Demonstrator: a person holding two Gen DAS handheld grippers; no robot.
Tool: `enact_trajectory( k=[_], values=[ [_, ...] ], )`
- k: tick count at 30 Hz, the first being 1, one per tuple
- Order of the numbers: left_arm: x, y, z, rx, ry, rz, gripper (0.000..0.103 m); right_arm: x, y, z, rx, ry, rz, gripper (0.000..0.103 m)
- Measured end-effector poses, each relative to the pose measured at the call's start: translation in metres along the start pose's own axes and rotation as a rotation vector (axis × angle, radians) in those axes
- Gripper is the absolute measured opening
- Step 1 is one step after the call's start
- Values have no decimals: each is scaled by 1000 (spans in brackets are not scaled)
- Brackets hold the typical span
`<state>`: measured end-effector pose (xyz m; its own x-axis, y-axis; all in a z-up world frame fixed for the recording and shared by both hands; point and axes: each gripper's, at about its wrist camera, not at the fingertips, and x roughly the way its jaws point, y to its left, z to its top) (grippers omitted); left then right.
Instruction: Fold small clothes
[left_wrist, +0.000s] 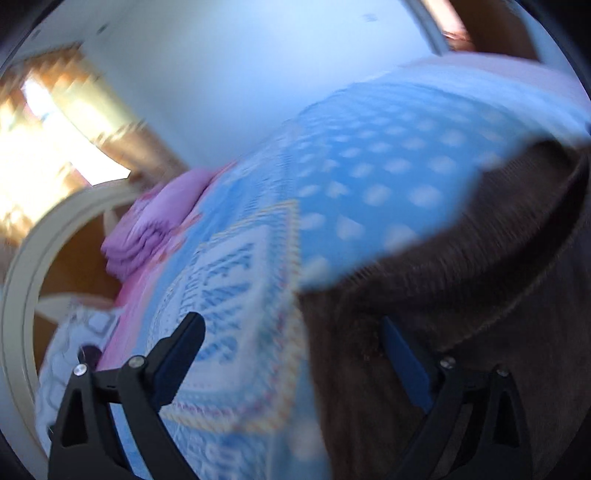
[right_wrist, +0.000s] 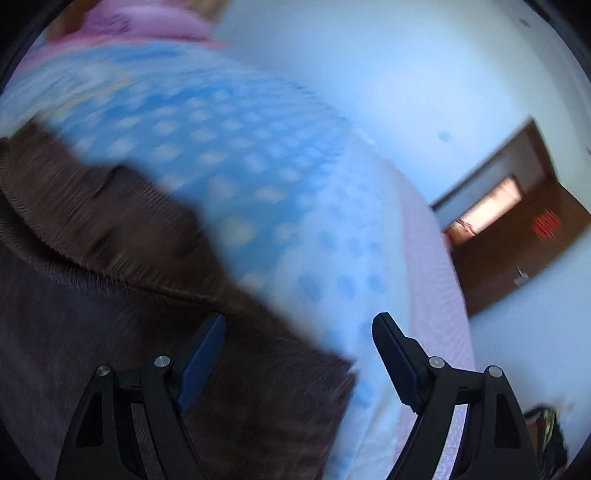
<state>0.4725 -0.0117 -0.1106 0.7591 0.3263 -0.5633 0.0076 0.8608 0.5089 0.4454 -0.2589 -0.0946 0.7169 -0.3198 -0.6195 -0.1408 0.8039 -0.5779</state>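
Note:
A dark brown knitted garment (left_wrist: 461, 314) lies on a blue bedspread with pale dots (left_wrist: 369, 177). My left gripper (left_wrist: 291, 332) is open, its jaws wide apart over the garment's left edge, the right finger (left_wrist: 402, 358) over the brown cloth. In the right wrist view the same brown garment (right_wrist: 110, 295) fills the lower left. My right gripper (right_wrist: 299, 332) is open over the garment's right edge, its left finger (right_wrist: 203, 354) above the cloth and its right finger (right_wrist: 395, 354) above the bedspread (right_wrist: 221, 147). Both views are motion-blurred.
A folded pink-purple blanket (left_wrist: 147, 229) lies at the far end of the bed, also in the right wrist view (right_wrist: 147, 18). A white curved bed frame (left_wrist: 22, 277), a bright window (left_wrist: 44, 140), pale walls and a brown door (right_wrist: 517, 236) surround the bed.

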Motion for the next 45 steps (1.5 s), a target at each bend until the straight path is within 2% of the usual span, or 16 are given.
enact_trajectory(
  k=[3, 5, 10, 13, 16, 18, 22, 26, 28, 29, 30, 31, 34, 39, 42, 45],
  values=[
    [10, 22, 11, -77, 31, 14, 99, 2, -25, 3, 123, 0, 15, 82],
    [5, 35, 5, -102, 40, -1, 99, -2, -36, -6, 167, 6, 50, 82],
    [-33, 57, -42, -172, 49, -62, 99, -20, -57, -49, 277, 14, 140, 82],
    [-64, 66, -76, -229, 43, -124, 99, -41, -76, -89, 417, 18, 267, 82],
    [-88, 67, -101, -271, 46, -205, 98, -60, -86, -128, 524, 14, 359, 82],
    [-101, 63, -114, -301, 47, -273, 99, -73, -87, -150, 571, 19, 387, 82],
    [-114, 46, -127, -328, 53, -355, 98, -86, -83, -178, 628, 23, 434, 82],
    [-108, 29, -128, -304, 94, -349, 96, -89, -69, -194, 641, 46, 454, 82],
    [-103, 23, -131, -287, 122, -317, 95, -87, -63, -200, 638, 56, 483, 71],
    [-100, 23, -132, -289, 133, -315, 95, -86, -59, -201, 631, 59, 491, 49],
    [-97, 24, -134, -297, 145, -313, 95, -85, -57, -202, 627, 69, 503, 20],
    [-95, 25, -136, -300, 160, -308, 95, -83, -52, -204, 622, 87, 527, 11],
    [-89, 28, -140, -317, 201, -316, 97, -83, -43, -212, 584, 95, 517, 10],
    [-94, 25, -145, -302, 198, -273, 100, -83, -43, -215, 577, 115, 519, 10],
    [-96, 28, -150, -314, 192, -277, 102, -93, -42, -212, 547, 119, 478, 11],
    [-94, 32, -152, -344, 202, -291, 103, -109, -43, -204, 549, 74, 420, 14]
  ],
)
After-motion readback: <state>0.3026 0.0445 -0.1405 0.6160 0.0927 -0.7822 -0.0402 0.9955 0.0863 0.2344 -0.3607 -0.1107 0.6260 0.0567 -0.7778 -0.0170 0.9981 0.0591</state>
